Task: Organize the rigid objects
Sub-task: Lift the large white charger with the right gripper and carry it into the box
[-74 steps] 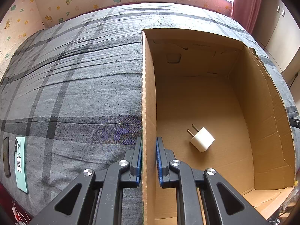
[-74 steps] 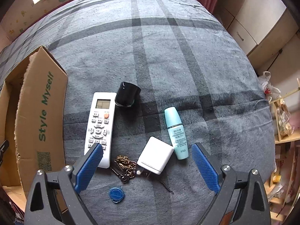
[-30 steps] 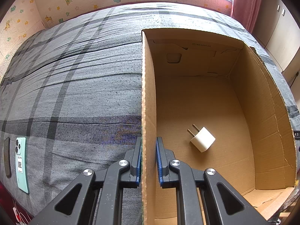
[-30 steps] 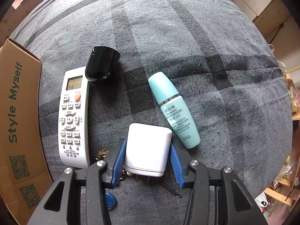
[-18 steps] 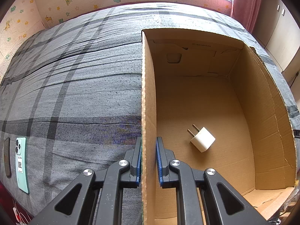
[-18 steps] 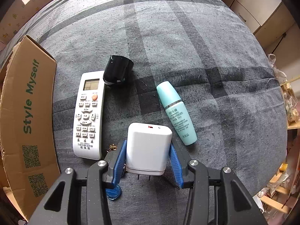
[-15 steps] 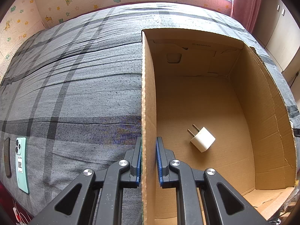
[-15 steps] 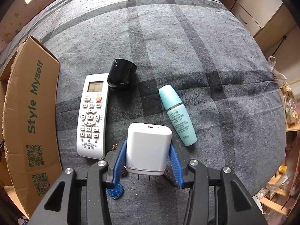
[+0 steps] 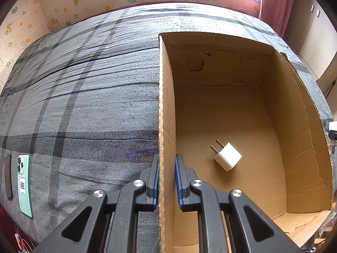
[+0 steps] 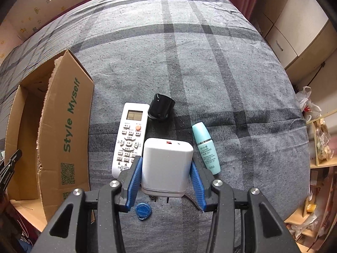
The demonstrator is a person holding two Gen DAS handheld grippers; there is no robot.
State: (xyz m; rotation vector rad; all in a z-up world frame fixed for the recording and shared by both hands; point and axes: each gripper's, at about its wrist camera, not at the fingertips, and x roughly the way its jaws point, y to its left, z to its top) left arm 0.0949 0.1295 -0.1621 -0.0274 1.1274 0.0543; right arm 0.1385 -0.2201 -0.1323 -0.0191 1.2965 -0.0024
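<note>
My left gripper (image 9: pixel 166 179) is shut on the near-left wall of the open cardboard box (image 9: pixel 166 109), one finger outside, one inside. A small white plug adapter (image 9: pixel 227 156) lies on the box floor. My right gripper (image 10: pixel 166 177) is shut on a large white charger (image 10: pixel 166 166) and holds it above the grey plaid bed cover. Below it lie a white remote (image 10: pixel 129 138), a black cap (image 10: pixel 161 106), a teal bottle (image 10: pixel 206 147) and a blue round tag (image 10: pixel 143 210). The box (image 10: pixel 63 130) stands to the left of them.
A teal phone (image 9: pixel 24 181) and a dark flat object (image 9: pixel 8 179) lie at the bed's near-left edge. A thin spring (image 10: pixel 190 200) lies under the right gripper. Cabinets and a shelf stand off the bed's right side.
The right gripper closed on the white charger, lifted it off the bed and drew back higher, so the box side shows more. The left gripper has not moved.
</note>
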